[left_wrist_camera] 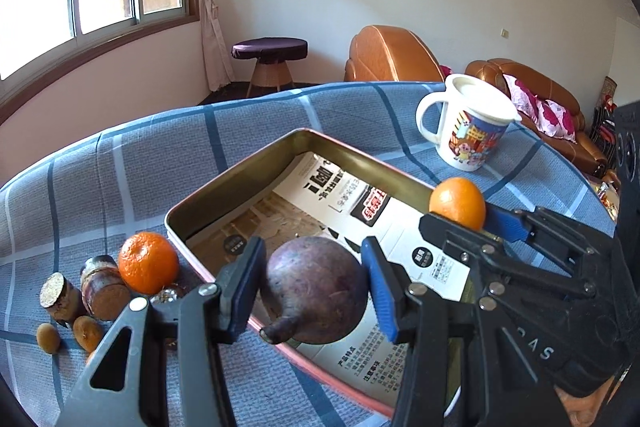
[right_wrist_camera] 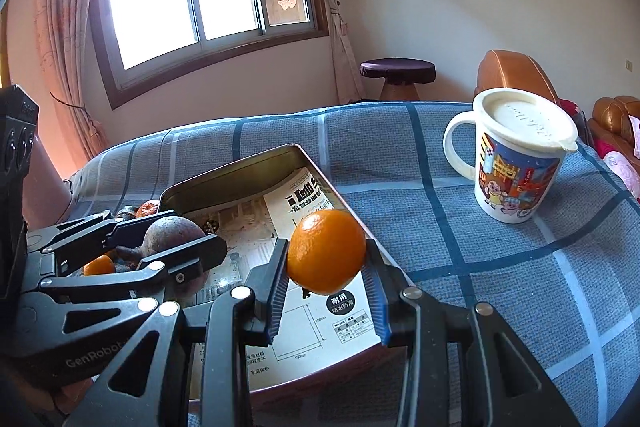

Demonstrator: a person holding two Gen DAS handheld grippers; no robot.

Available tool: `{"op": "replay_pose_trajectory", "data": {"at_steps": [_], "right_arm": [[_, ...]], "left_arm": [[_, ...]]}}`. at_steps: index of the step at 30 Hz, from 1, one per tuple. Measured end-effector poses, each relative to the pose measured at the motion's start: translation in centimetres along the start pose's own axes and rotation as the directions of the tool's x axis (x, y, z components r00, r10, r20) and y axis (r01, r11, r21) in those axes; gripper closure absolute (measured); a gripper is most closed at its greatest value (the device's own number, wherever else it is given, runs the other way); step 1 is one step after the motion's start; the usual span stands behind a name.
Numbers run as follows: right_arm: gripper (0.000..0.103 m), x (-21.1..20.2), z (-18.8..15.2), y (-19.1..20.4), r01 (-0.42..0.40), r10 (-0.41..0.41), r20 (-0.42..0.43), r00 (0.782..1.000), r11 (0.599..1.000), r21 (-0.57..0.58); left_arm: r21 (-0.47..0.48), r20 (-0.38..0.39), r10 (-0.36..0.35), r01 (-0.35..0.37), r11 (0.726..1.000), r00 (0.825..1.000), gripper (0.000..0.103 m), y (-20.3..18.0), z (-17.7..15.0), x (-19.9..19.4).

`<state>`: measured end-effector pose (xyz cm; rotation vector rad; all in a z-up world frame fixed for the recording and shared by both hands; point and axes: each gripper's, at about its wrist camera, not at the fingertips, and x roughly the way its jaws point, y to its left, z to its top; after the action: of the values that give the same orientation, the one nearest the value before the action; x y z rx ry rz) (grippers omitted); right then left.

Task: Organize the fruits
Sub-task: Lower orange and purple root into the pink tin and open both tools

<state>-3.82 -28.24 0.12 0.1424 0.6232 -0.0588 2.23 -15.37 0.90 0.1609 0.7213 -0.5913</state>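
Observation:
My left gripper (left_wrist_camera: 314,285) is shut on a round purple fruit (left_wrist_camera: 316,291) with a short stem, held over the near edge of the metal tin (left_wrist_camera: 240,169). My right gripper (right_wrist_camera: 326,267) is shut on an orange tangerine (right_wrist_camera: 326,251), held above the tin's right side (right_wrist_camera: 320,167). The same tangerine (left_wrist_camera: 457,202) shows in the left wrist view, gripped by the right gripper (left_wrist_camera: 460,223). Printed paper (left_wrist_camera: 360,211) lines the tin's bottom. A second tangerine (left_wrist_camera: 148,263) lies on the cloth left of the tin.
Left of the tin lie two sugarcane pieces (left_wrist_camera: 104,287) and two small brown fruits (left_wrist_camera: 48,337). A lidded cartoon mug (left_wrist_camera: 468,123) (right_wrist_camera: 520,155) stands on the blue checked cloth (right_wrist_camera: 500,267) beyond the tin to the right. Brown sofas and a stool stand behind the table.

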Motion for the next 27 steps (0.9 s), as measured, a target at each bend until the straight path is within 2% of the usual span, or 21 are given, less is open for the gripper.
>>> {"op": "replay_pose_trajectory", "data": {"at_steps": [6, 18, 20, 23, 24, 25, 27], "right_arm": [[0.064, 0.4, 0.1, 0.0, -0.011, 0.011, -0.023, 1.000, 1.000, 0.002], [0.064, 0.7, 0.1, -1.2, -0.062, 0.065, -0.032, 0.997, 0.995, 0.079], [0.064, 0.4, 0.1, -1.5, -0.065, 0.067, -0.014, 0.998, 0.993, 0.098], [0.063, -0.3, 0.2, -2.1, -0.075, 0.071, 0.035, 0.997, 0.989, 0.125], [0.057, -0.6, 0.3, -2.2, -0.074, 0.068, 0.053, 0.996, 0.988, 0.132], [0.046, -1.0, 0.3, -2.3, -0.069, 0.059, 0.076, 0.995, 0.988, 0.136], [0.033, -1.8, 0.4, -2.4, -0.053, 0.036, 0.125, 0.991, 0.989, 0.136]], "left_arm": [[0.024, -0.027, 0.058, -0.058, 0.998, 0.998, 0.052, -0.3, -0.4, 0.8], [0.082, 0.010, 0.137, -0.137, 0.987, 0.991, 0.050, -1.2, -0.6, 0.5], [0.069, 0.019, 0.140, -0.141, 0.988, 0.990, 0.046, -1.0, -0.6, 0.2], [0.047, 0.052, 0.156, -0.159, 0.986, 0.986, 0.024, -0.9, -0.4, -0.6], [0.042, 0.070, 0.163, -0.166, 0.985, 0.984, 0.014, -0.9, -0.4, -1.0], [0.040, 0.093, 0.172, -0.176, 0.984, 0.981, 0.006, -0.9, -0.3, -1.4], [0.042, 0.151, 0.197, -0.205, 0.978, 0.969, 0.000, -1.2, -0.3, -2.5]]}}
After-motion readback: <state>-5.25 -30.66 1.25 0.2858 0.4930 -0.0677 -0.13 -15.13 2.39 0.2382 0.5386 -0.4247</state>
